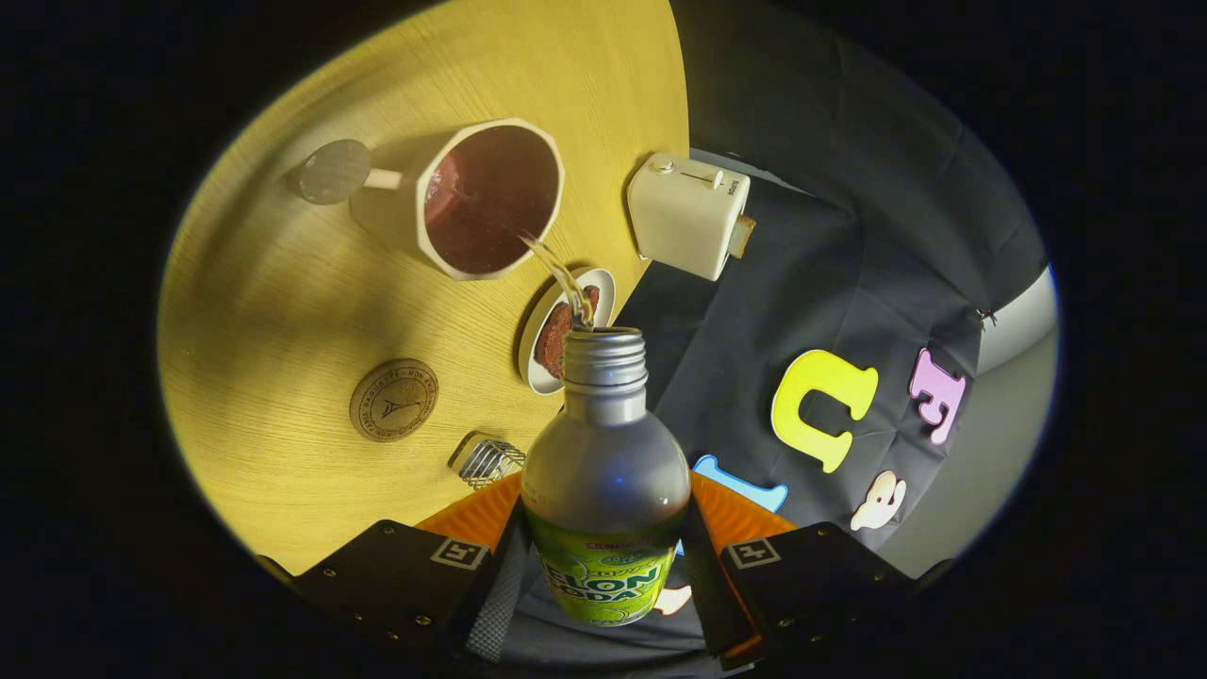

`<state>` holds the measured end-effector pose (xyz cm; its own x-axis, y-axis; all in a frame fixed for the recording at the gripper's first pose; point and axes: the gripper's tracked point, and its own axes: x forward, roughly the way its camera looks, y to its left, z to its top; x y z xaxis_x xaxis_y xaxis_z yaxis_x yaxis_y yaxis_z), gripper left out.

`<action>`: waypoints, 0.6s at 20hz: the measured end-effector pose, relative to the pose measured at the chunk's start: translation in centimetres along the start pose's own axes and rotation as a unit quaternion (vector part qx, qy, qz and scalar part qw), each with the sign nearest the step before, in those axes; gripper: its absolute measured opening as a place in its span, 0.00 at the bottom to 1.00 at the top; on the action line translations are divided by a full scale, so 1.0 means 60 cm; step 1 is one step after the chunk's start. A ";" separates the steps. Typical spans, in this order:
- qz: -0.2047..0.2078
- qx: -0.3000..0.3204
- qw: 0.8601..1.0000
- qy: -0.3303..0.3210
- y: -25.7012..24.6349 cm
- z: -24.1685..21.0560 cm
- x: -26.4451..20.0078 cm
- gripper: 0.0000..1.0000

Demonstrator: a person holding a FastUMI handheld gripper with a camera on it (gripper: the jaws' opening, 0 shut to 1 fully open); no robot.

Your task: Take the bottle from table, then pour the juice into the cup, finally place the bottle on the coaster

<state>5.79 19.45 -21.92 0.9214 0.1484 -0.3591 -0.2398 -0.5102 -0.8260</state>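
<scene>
Table (283,311): cup, coaster and a small plate (603,283) are carried on it.
Bottle (603,453): clamped between both fingers of the gripper (603,575), tilted, juice streaming out.
Cup (471,198): far-left of the bottle mouth (nearly full); overflow is risked if tilt is held.
Coaster (393,400): near-left, bare.

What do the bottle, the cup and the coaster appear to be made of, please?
The bottle, held in the gripper, looks like brushed metal, probably aluminium: dull silver sheen, threaded neck, printed label band. The cup seems matte glazed ceramic: thick cream faceted walls. The coaster looks like wood or cork: brown disc with a stamped emblem.
</scene>
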 end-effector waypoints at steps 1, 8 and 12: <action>0.000 -0.005 1.000 -0.001 -0.002 0.001 0.002 0.77; 0.000 -0.033 0.999 -0.008 -0.007 0.011 0.004 0.77; 0.002 -0.047 0.999 -0.013 -0.012 0.018 0.008 0.77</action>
<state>6.06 20.80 -22.00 0.9124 0.1670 -0.3737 -0.2119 -0.5886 -0.7802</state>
